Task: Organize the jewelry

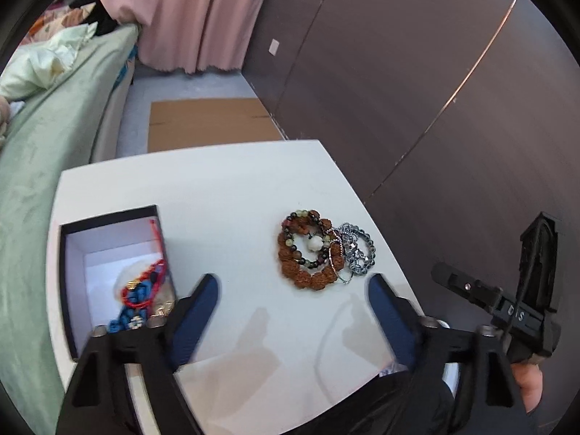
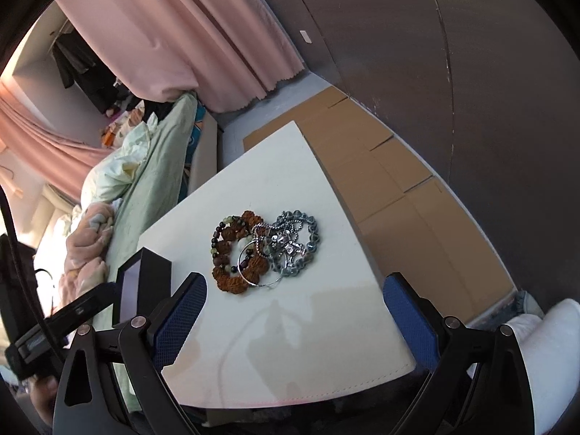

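Note:
A pile of bracelets lies on the white table: a brown seed-bead bracelet, a mixed dark bead bracelet with a white bead, and a grey-blue bead bracelet with silver chains. The pile also shows in the right wrist view. A black box with a white inside stands at the table's left and holds red cord and blue bead jewelry. My left gripper is open and empty, just short of the pile. My right gripper is open and empty, near the pile.
A bed with green bedding runs along the left. Flat cardboard lies on the floor beyond the table. A dark wardrobe wall is at the right, a pink curtain behind. The right hand-held gripper's body shows at right.

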Demonstrator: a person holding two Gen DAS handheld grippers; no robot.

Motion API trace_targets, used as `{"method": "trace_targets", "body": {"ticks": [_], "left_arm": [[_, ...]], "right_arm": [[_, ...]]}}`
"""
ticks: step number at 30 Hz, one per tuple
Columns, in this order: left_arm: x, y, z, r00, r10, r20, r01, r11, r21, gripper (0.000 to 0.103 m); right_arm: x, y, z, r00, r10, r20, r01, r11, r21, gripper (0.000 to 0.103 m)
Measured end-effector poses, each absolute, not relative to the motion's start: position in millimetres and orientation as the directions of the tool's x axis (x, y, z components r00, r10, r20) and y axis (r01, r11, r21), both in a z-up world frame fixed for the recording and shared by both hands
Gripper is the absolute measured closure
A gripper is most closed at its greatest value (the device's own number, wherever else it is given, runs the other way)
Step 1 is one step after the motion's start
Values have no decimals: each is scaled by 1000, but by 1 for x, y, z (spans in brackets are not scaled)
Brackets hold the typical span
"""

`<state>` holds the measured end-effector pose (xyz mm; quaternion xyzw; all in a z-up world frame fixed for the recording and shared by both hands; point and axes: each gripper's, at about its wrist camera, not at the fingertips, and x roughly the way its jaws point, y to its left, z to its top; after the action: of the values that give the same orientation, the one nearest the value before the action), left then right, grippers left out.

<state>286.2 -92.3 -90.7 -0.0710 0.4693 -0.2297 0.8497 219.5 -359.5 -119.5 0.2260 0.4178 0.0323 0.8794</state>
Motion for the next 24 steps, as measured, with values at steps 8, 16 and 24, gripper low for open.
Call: {"method": "trace_targets", "body": {"ticks": [8, 16, 24], "left_arm": [[301, -117, -101, 452, -430, -781, 362, 889, -280, 46], [323, -138, -119, 411, -425, -806, 388, 882, -267, 62], [345, -147, -137, 403, -395, -825, 373, 895, -246, 69]], "right_arm": [[223, -362, -137, 635, 231, -737, 121, 913, 390, 5], [234, -363, -150, 616, 246, -748, 80, 926, 370, 34], [259, -359, -158, 593, 237, -770, 55, 941, 333, 48]]}}
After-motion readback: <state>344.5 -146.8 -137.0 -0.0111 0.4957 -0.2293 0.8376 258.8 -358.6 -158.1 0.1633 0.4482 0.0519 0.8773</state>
